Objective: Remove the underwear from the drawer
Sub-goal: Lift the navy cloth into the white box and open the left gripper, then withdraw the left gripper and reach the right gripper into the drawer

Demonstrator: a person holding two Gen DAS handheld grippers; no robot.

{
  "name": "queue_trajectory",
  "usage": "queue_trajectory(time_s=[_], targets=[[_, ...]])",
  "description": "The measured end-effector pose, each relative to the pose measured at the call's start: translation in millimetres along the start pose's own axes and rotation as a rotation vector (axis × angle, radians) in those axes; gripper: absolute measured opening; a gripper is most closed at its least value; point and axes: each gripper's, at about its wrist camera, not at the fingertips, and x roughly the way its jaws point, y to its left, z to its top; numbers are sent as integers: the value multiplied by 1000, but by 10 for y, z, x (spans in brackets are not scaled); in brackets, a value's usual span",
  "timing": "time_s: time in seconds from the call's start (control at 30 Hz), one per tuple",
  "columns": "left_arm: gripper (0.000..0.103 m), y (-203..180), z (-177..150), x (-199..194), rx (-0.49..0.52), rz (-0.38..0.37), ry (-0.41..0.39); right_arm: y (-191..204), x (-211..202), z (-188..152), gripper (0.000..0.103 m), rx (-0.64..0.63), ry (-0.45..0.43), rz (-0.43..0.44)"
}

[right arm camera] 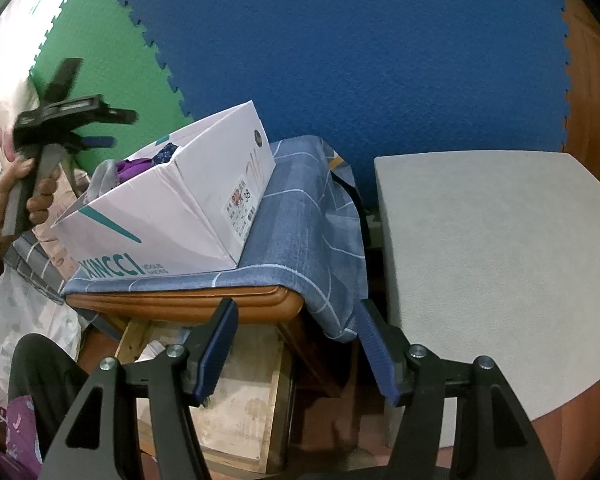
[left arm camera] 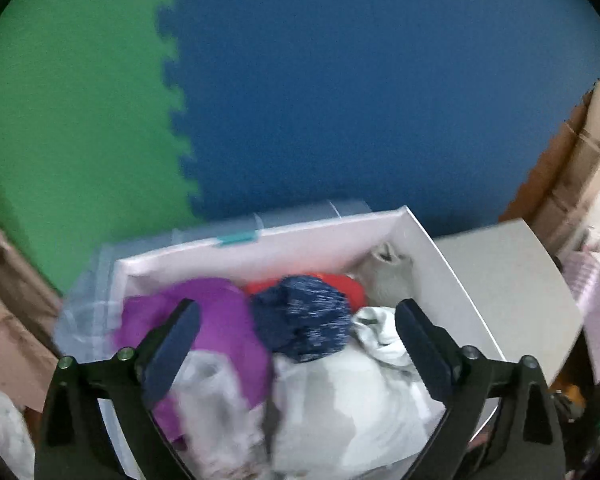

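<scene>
The left gripper [left arm camera: 296,344] stands wide open and empty above the white shoebox [left arm camera: 432,264] serving as the drawer, its fingers straddling the purple garment [left arm camera: 220,312] and the rolled navy speckled piece [left arm camera: 304,320]. The right gripper [right arm camera: 296,352] is part-open, empty, held low before the cloth-covered stool [right arm camera: 300,216]. Risk: with the underwear packed tightly, closing here may pinch two items together, or drag the light, unsteadied box off its perch.
</scene>
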Motion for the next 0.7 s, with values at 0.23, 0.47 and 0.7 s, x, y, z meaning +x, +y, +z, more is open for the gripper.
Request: queue_trajectory(time_s=[0.23, 0.47, 0.7], targets=[[102, 390, -821, -850, -22, 129, -150, 179, 10, -31, 63, -93, 1, -29], [102, 1377, -1904, -1207, -243, 203, -120, 811, 138, -174, 63, -329, 73, 68], [102, 1763, -2602, -1310, -385, 356, -109, 1619, 617, -545, 63, -535, 277, 251]])
